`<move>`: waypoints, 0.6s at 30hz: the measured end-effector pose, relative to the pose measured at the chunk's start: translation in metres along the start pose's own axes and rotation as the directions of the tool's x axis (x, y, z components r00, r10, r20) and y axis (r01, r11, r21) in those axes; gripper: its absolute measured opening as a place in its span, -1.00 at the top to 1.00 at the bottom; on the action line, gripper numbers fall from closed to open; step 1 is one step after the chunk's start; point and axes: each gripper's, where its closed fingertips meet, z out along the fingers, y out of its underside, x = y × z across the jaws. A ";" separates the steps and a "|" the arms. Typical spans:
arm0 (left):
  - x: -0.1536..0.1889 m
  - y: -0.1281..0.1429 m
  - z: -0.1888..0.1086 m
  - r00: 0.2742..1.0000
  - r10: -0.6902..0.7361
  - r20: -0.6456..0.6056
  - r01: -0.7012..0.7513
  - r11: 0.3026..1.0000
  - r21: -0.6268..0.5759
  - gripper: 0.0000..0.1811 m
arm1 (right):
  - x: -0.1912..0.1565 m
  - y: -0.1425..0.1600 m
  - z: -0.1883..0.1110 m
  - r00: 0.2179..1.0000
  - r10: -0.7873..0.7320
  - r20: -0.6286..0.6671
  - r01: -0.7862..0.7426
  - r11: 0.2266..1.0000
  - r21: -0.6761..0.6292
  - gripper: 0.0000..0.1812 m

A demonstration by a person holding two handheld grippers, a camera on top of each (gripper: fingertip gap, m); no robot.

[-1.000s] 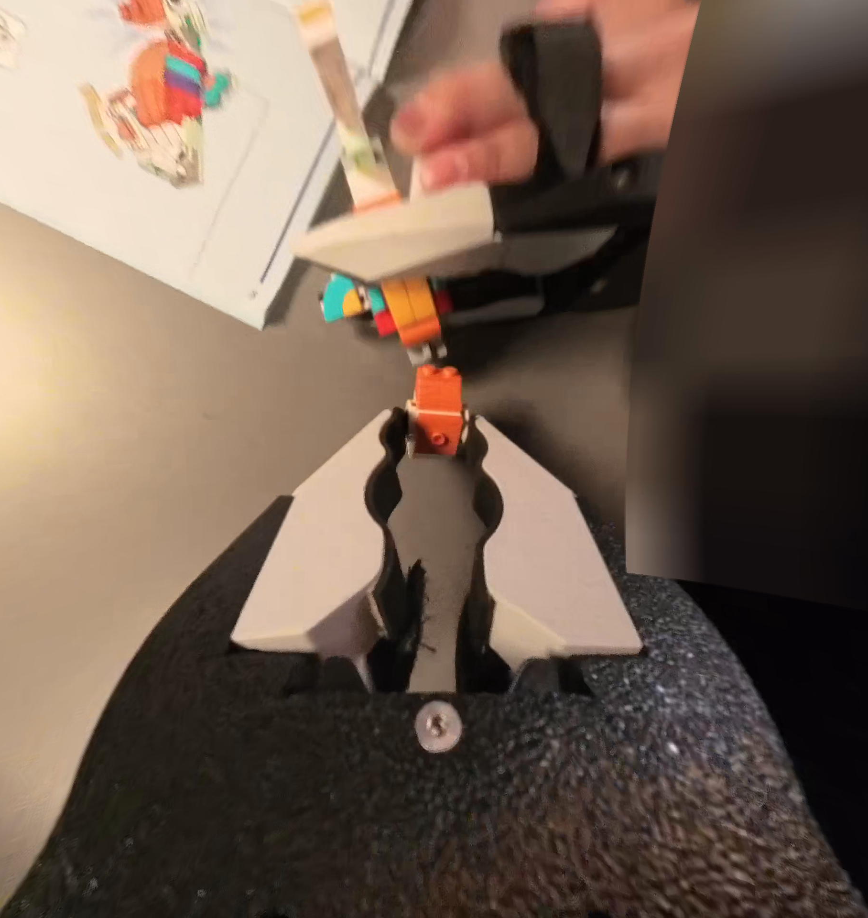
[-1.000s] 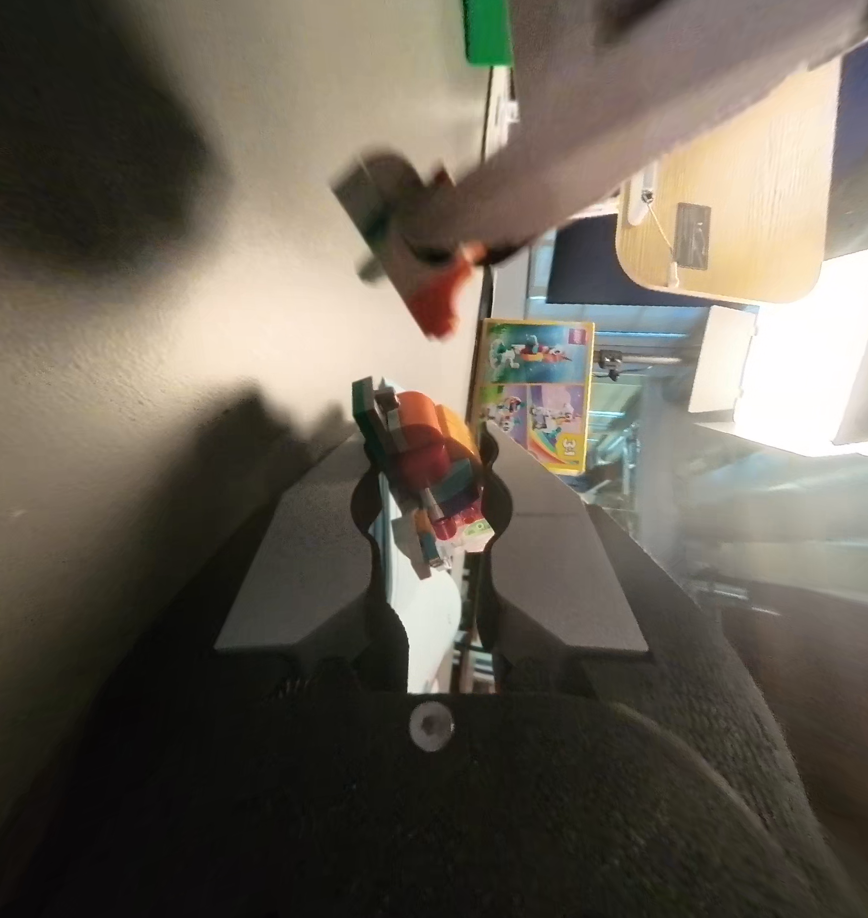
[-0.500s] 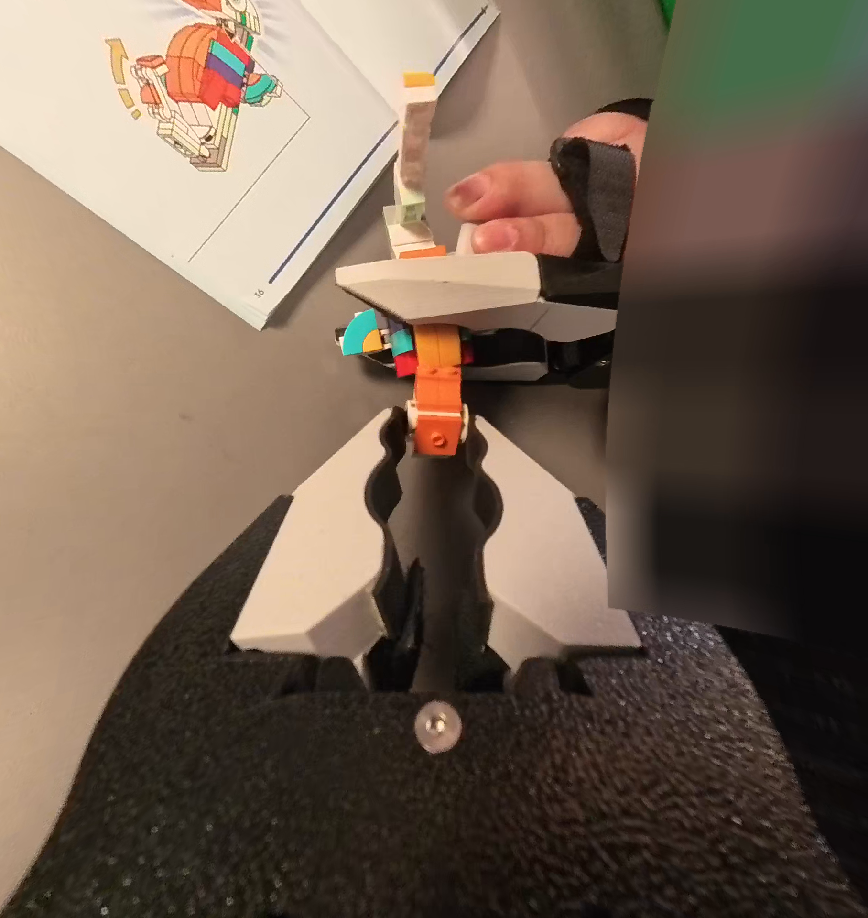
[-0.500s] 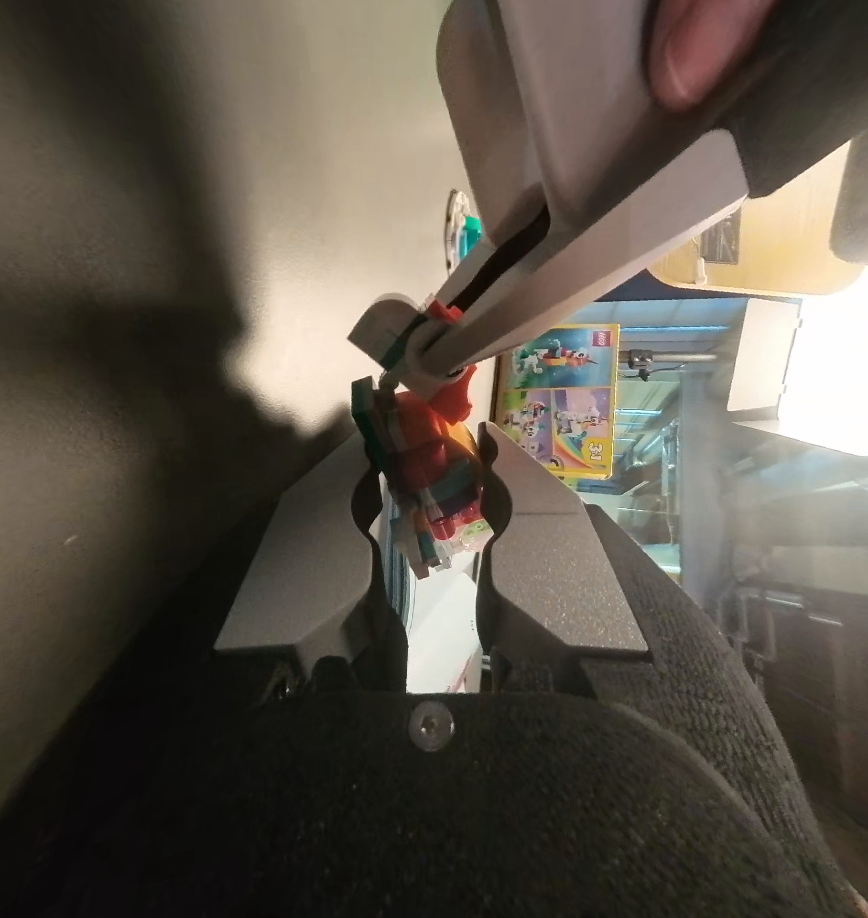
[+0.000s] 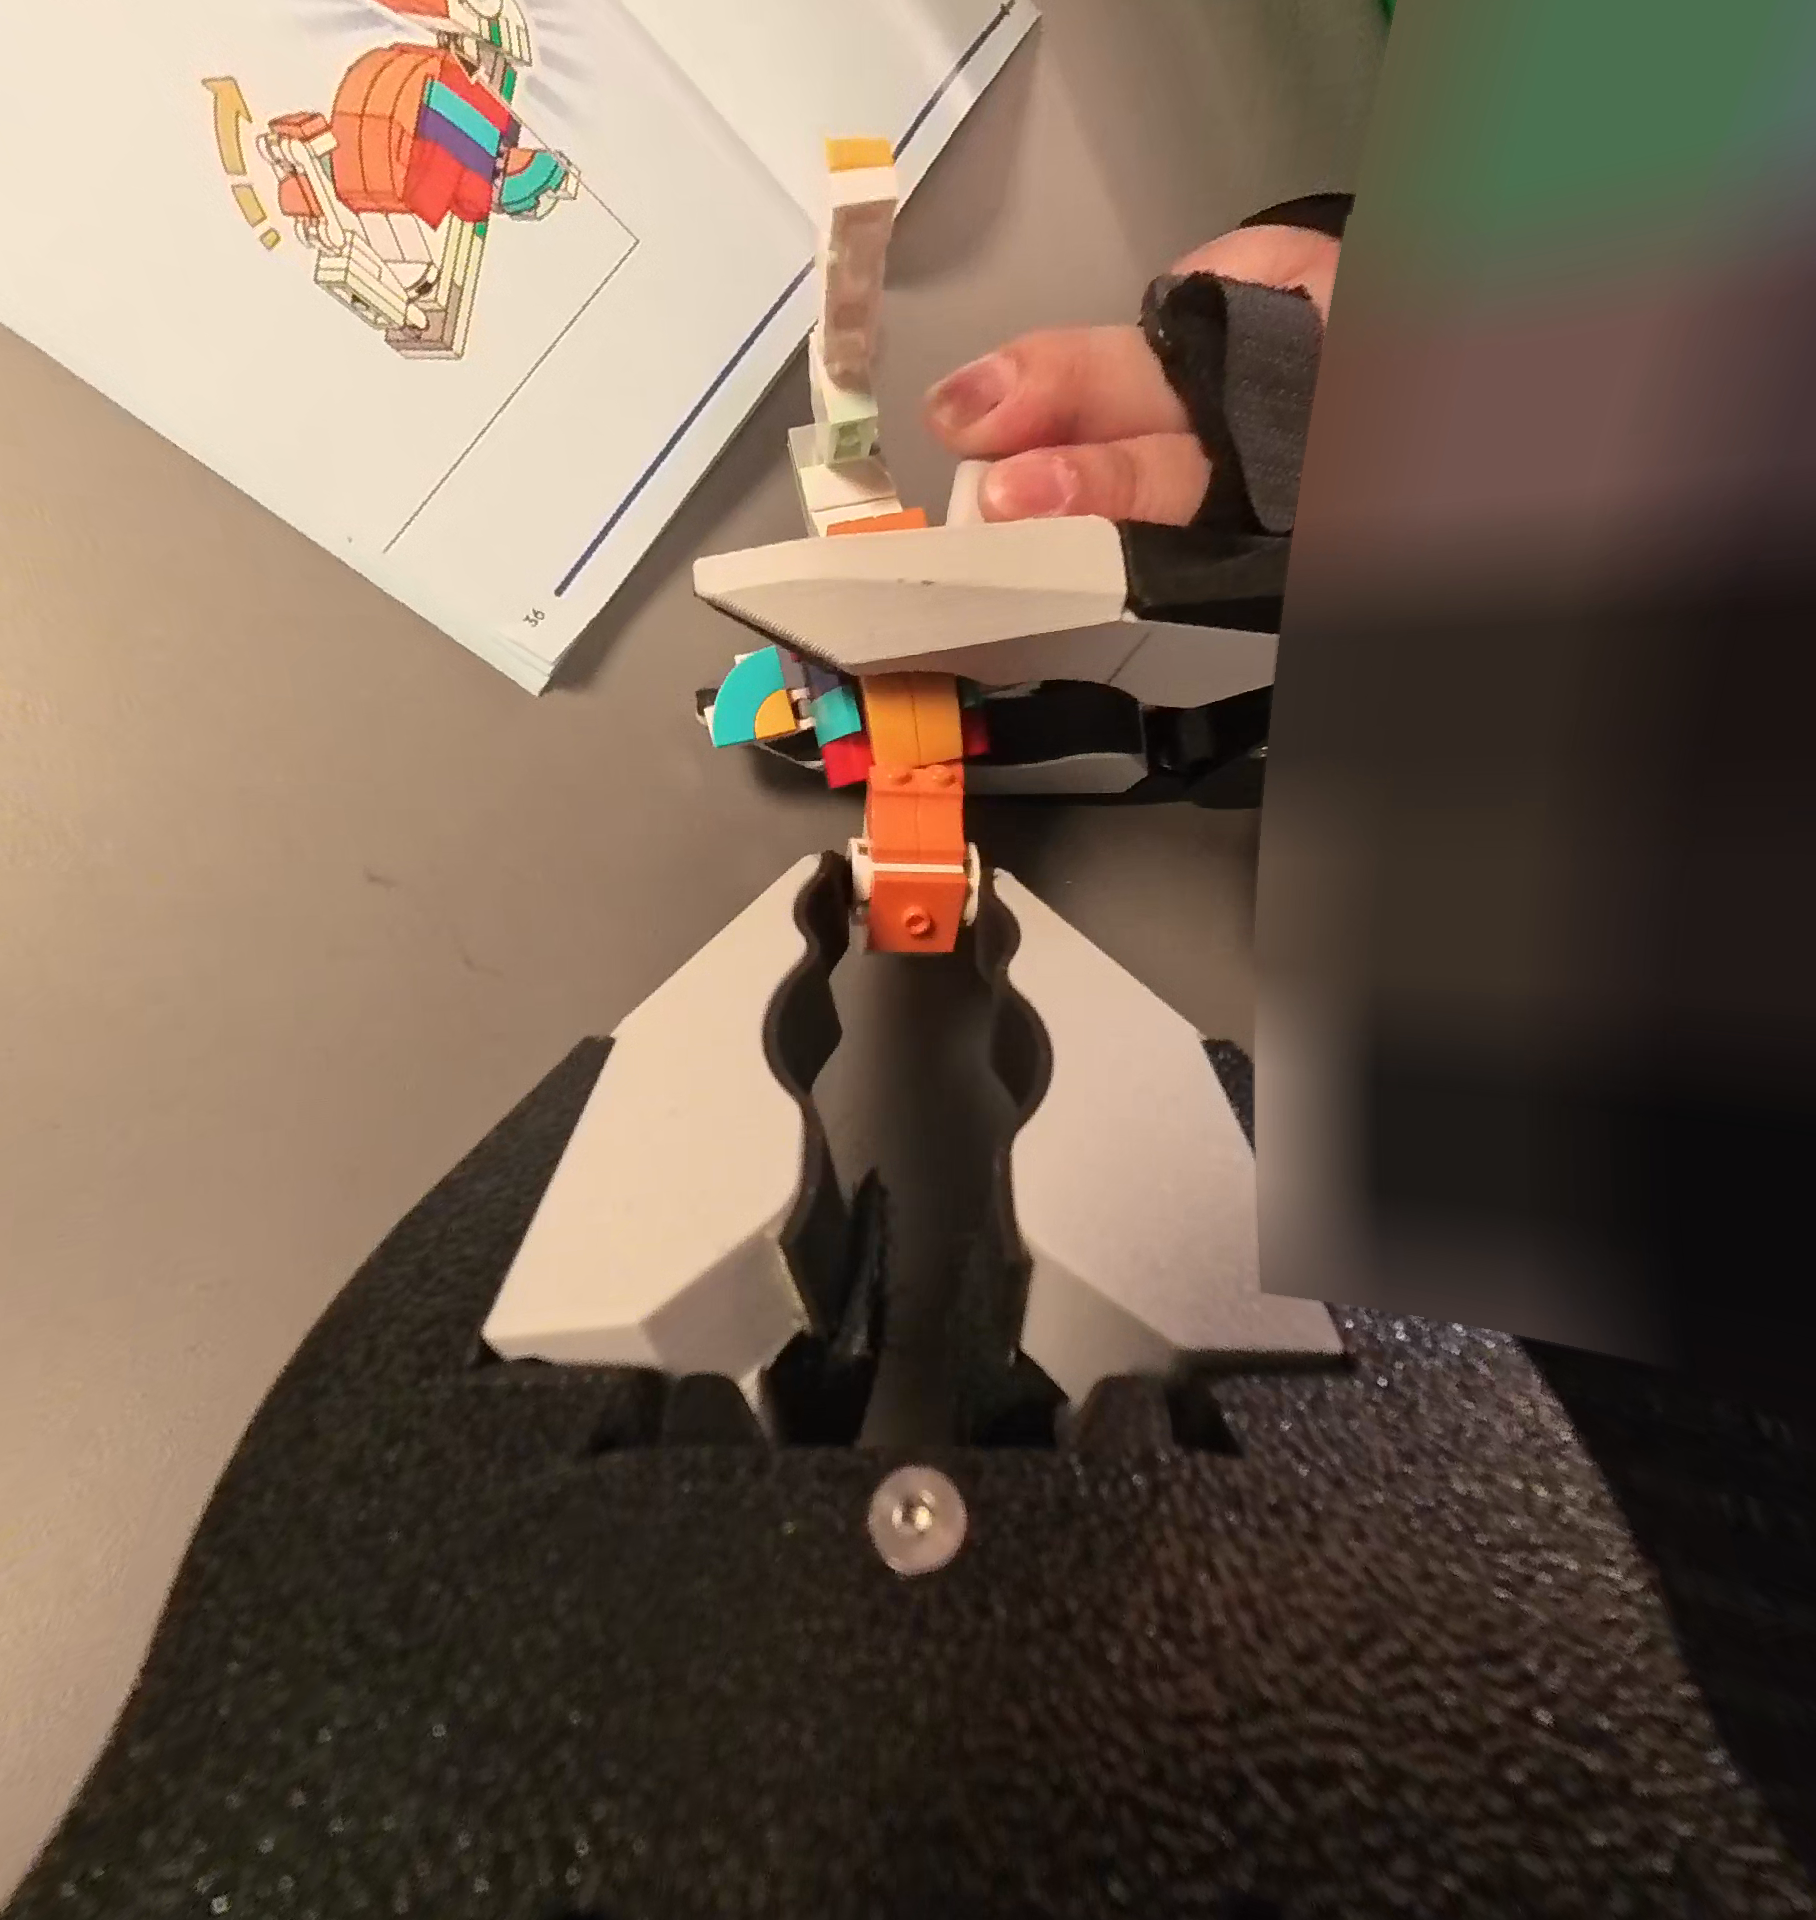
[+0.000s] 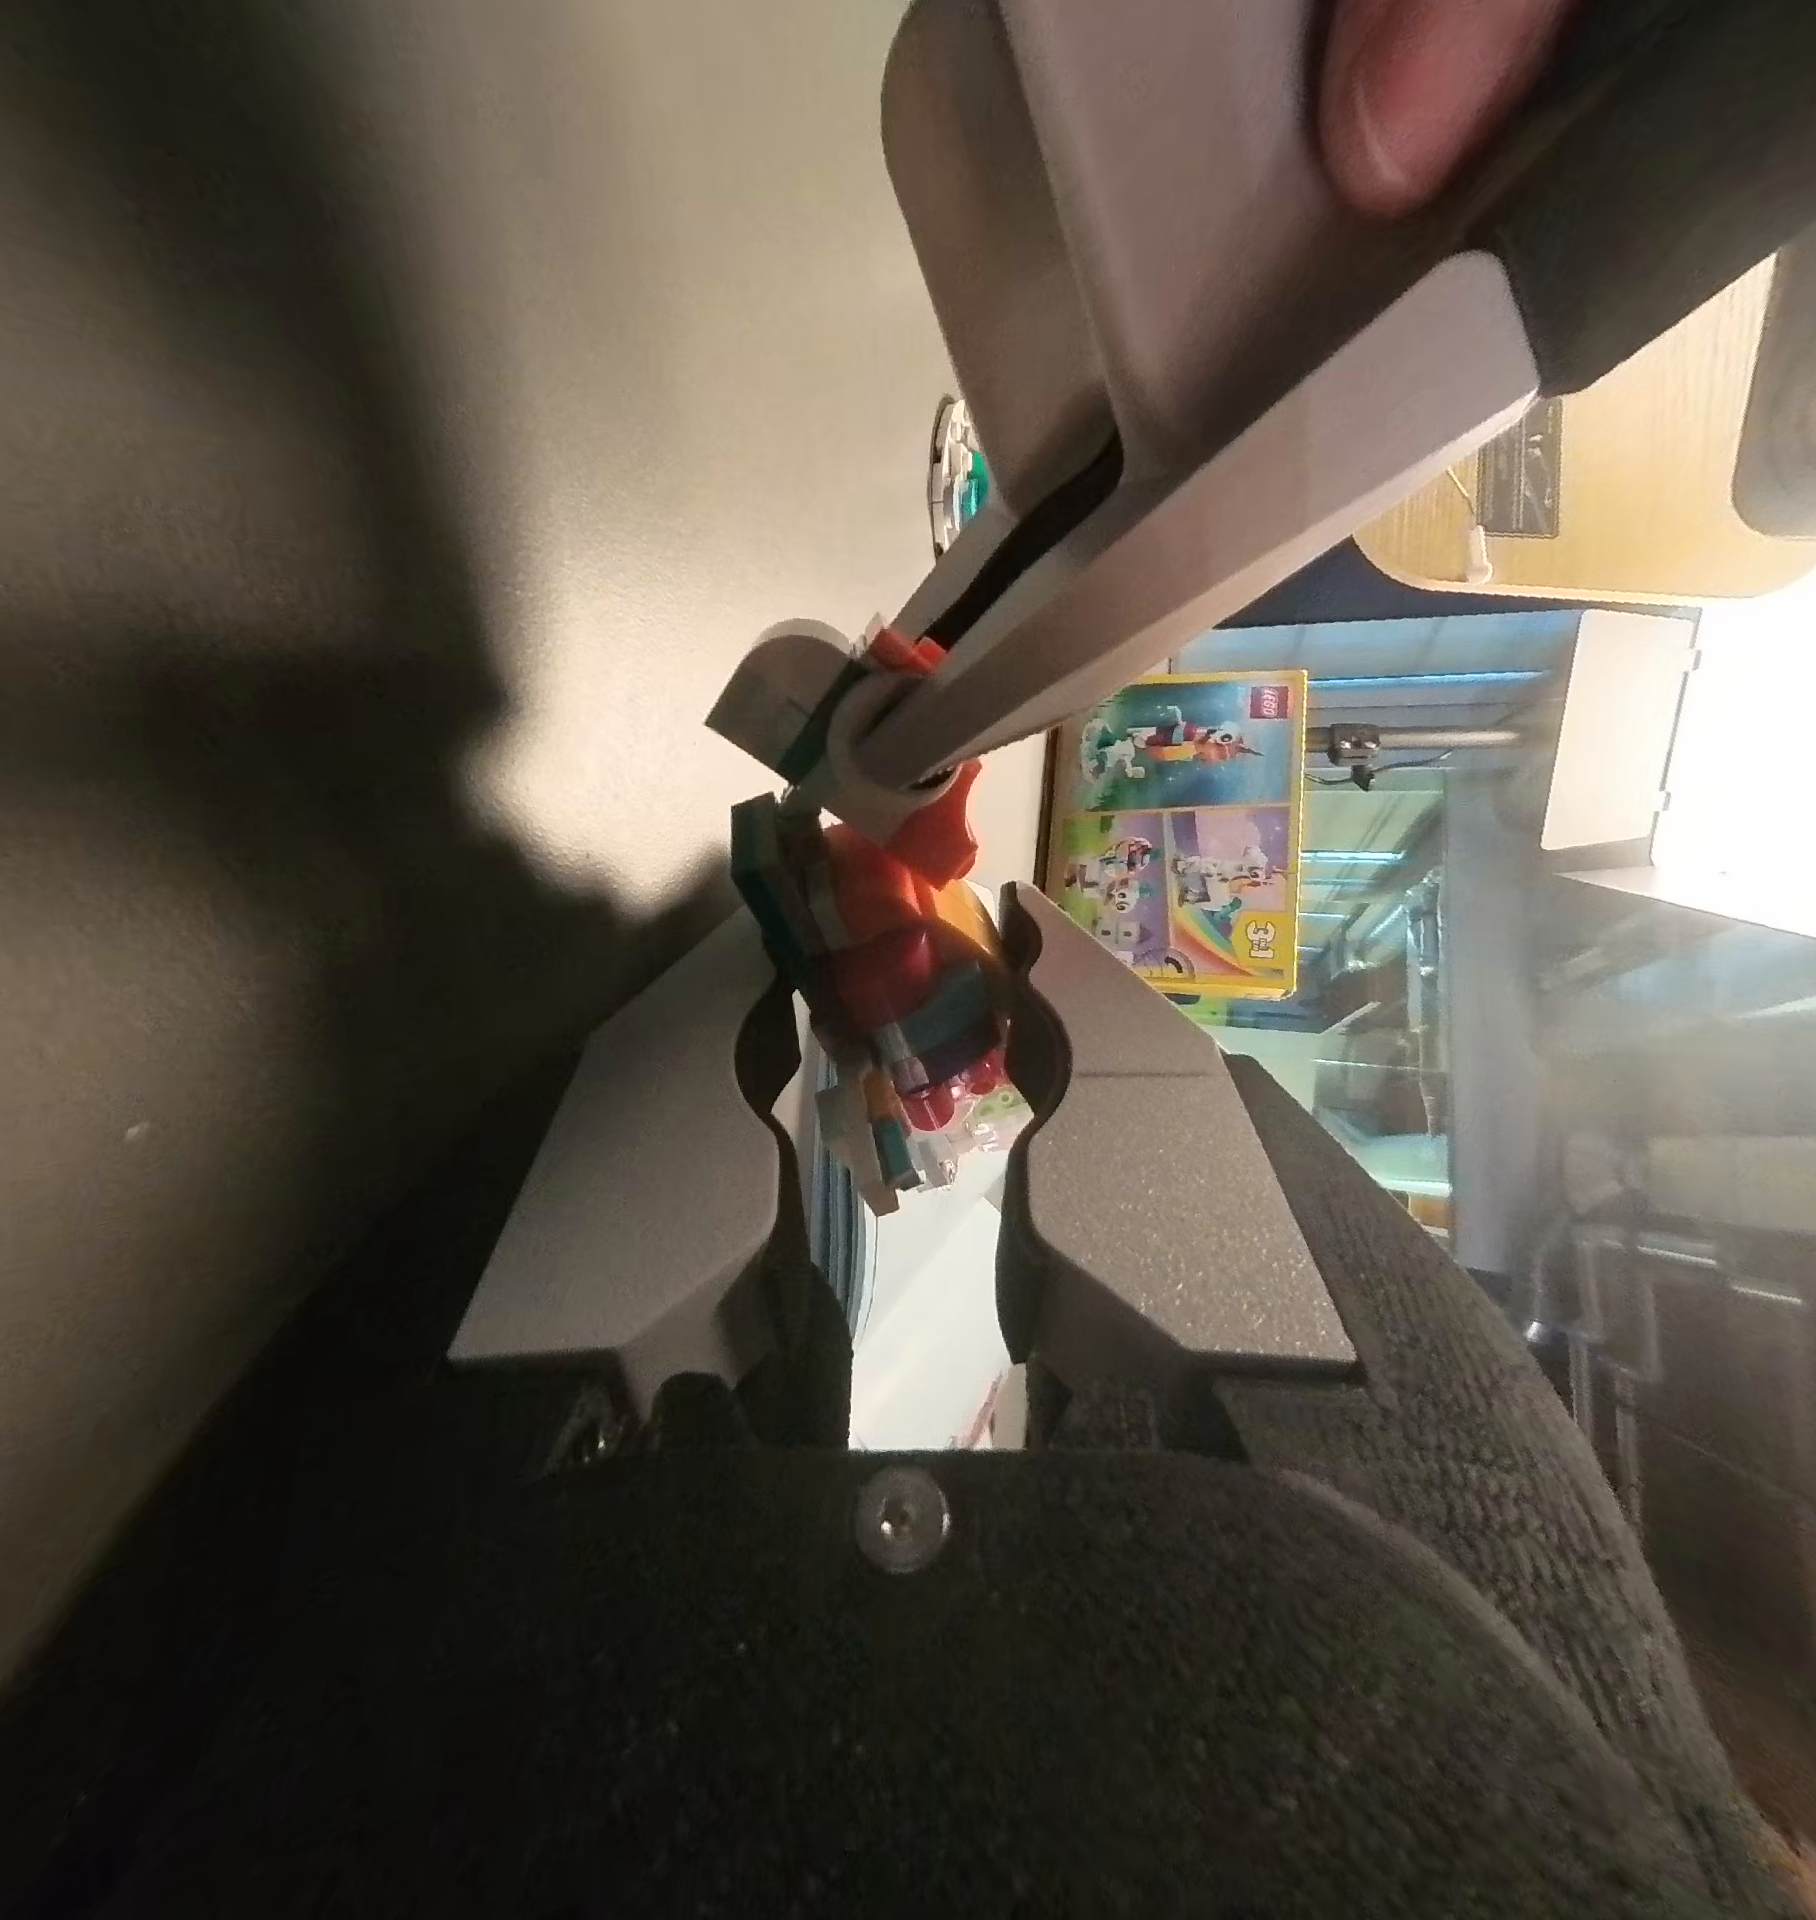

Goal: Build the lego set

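Your left gripper point(image 5: 914, 894) has its two fingers pinching one small orange brick piece point(image 5: 914, 883) at the very tips. That piece meets the orange end of one multicoloured lego model point(image 5: 862, 727); whether the studs are seated cannot be told. Your right gripper point(image 6: 904, 997) lies on its side above the grey worktop point(image 5: 208, 935), its two fingers clamped on the model's body, which shows red, teal, orange and purple parts. In the right wrist view the left gripper comes in from the upper right, with one fingertip of your hand point(image 6: 1392, 104) resting on its housing. One open instruction booklet point(image 5: 447, 312) lies flat beyond the model. One tall white-and-yellow brick column point(image 5: 852, 343) stands upright just behind the right gripper. One yellow lego box point(image 6: 1184, 831) stands in the background.
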 end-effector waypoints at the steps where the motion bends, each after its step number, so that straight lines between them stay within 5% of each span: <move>1: 0.000 0.000 0.000 1.000 0.001 0.000 -0.001 1.000 0.000 0.75 | 0.000 0.000 0.000 1.000 0.001 0.000 -0.001 1.000 0.000 0.62; 12: 0.002 0.001 -0.004 0.998 0.041 0.043 -0.043 0.998 0.054 0.75 | 0.000 -0.001 0.000 1.000 -0.009 -0.019 0.009 1.000 0.014 0.62; 18: -0.007 -0.027 -0.021 0.977 0.135 0.162 -0.180 0.935 0.304 0.76 | 0.017 0.003 -0.001 0.987 -0.065 -0.146 0.069 0.997 0.027 0.60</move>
